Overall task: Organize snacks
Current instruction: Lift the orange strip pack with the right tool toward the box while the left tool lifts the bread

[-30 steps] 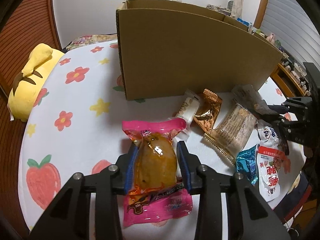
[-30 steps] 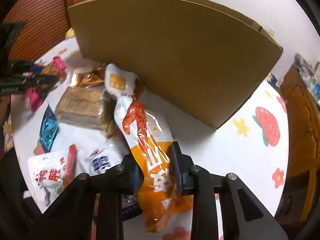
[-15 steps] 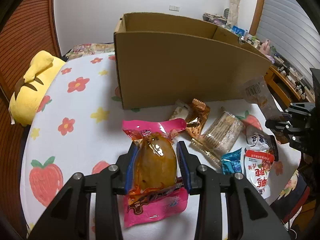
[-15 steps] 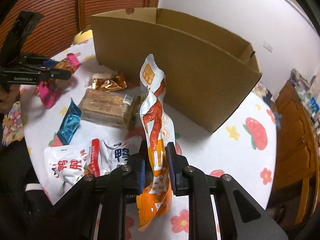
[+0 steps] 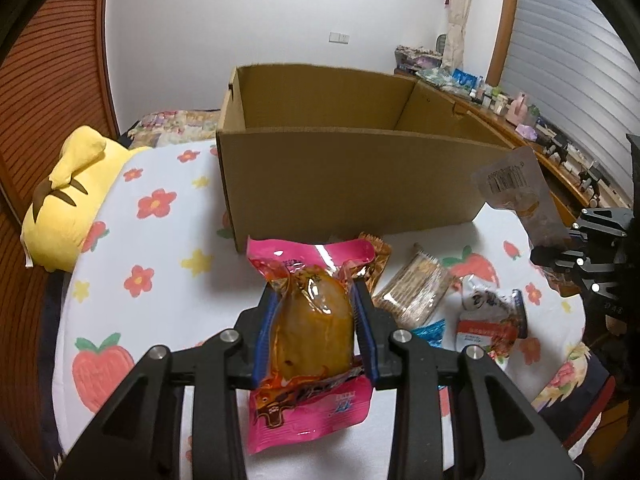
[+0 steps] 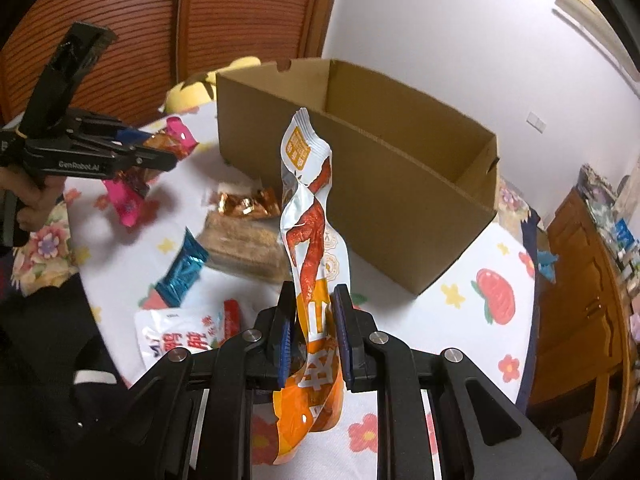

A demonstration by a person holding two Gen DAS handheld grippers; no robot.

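Note:
My left gripper (image 5: 316,316) is shut on a pink snack pack (image 5: 308,320) with a brown piece inside, held above the flowered table; it also shows in the right wrist view (image 6: 132,196). My right gripper (image 6: 312,320) is shut on a tall orange-and-white chicken-feet pouch (image 6: 312,240), held upright in the air; its back shows in the left wrist view (image 5: 516,196). An open, empty cardboard box (image 5: 348,184) (image 6: 380,184) stands behind the loose snacks.
On the table lie a gold wrapped snack (image 6: 248,204), a clear cracker pack (image 5: 412,292), a blue packet (image 6: 180,272) and white-red pouches (image 6: 180,340). A yellow plush (image 5: 68,200) lies left. A wooden cabinet (image 6: 580,300) stands right.
Both grippers have risen with their snacks. The orange pouch came up off the pile and now hangs upright. The box's inside has come into view.

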